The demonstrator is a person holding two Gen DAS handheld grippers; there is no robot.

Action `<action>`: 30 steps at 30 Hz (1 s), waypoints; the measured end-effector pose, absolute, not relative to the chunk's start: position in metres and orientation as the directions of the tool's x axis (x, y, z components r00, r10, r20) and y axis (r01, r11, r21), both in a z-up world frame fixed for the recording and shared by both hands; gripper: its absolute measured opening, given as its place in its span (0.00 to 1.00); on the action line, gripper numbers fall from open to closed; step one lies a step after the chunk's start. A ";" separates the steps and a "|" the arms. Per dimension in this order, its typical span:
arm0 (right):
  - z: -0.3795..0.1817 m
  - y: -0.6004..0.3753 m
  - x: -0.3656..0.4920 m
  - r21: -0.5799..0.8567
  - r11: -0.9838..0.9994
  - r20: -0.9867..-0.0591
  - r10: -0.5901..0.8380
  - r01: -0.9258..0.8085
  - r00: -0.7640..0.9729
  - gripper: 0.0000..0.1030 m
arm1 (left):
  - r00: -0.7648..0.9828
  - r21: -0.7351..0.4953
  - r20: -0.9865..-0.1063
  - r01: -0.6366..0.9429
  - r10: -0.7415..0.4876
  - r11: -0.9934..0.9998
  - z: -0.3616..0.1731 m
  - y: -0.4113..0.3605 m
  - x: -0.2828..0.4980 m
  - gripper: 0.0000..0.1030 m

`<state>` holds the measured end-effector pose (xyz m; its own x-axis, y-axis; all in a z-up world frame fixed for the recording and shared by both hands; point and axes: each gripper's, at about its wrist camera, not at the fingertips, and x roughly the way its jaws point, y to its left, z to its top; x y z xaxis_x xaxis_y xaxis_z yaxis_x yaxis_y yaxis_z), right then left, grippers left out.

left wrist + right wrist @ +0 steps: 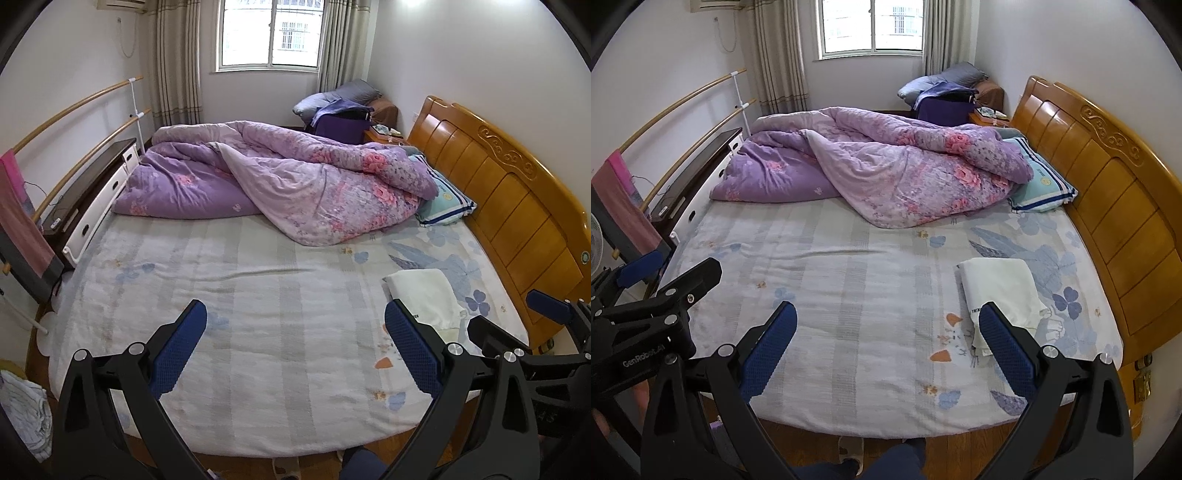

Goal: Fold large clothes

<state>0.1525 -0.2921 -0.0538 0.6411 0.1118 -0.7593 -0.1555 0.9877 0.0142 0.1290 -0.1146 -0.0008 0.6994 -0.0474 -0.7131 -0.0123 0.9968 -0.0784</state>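
Left gripper (295, 347): fingers spread wide, nothing between them, hanging over the near edge of the bed (258, 295).
Right gripper (888, 347): same deal, fingers well apart and empty, just to the right of the left one.
Task's thing: the white garment (1001, 291), already looking folded into a flat rectangle, lying on the bed sheet just beyond the right gripper's right finger (1004, 347); in the left wrist view it sits past the left gripper's right finger, over toward the wooden headboard (517, 206).
How it'll handle: my guess is light, soft, floppy cotton, no stiffness at all, so it'll droop and unfold if grabbed in the middle. Not fragile, not slippery against the sheet.
Where to grab: I'd pinch two corners of one short edge, one gripper each, taking all the layers together.
Other stuff: the bunched purple quilt (886, 166) lies well beyond both fingers at the far side, next to a blue pillow (1041, 184). Out of the way.
Watch out: easy to nip the bed sheet along with the cloth.
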 end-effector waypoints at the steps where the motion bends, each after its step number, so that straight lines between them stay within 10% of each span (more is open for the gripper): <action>1: -0.053 -0.290 0.153 0.012 0.987 -0.758 0.112 -0.158 0.642 0.92 | 0.702 -0.078 -0.710 -0.015 -0.045 0.997 0.000 -0.112 0.128 0.94; 30: -0.050 -0.288 0.166 -0.031 0.988 -0.759 0.074 -0.149 0.646 0.92 | 0.707 -0.079 -0.705 0.005 -0.059 0.997 0.003 -0.098 0.148 0.94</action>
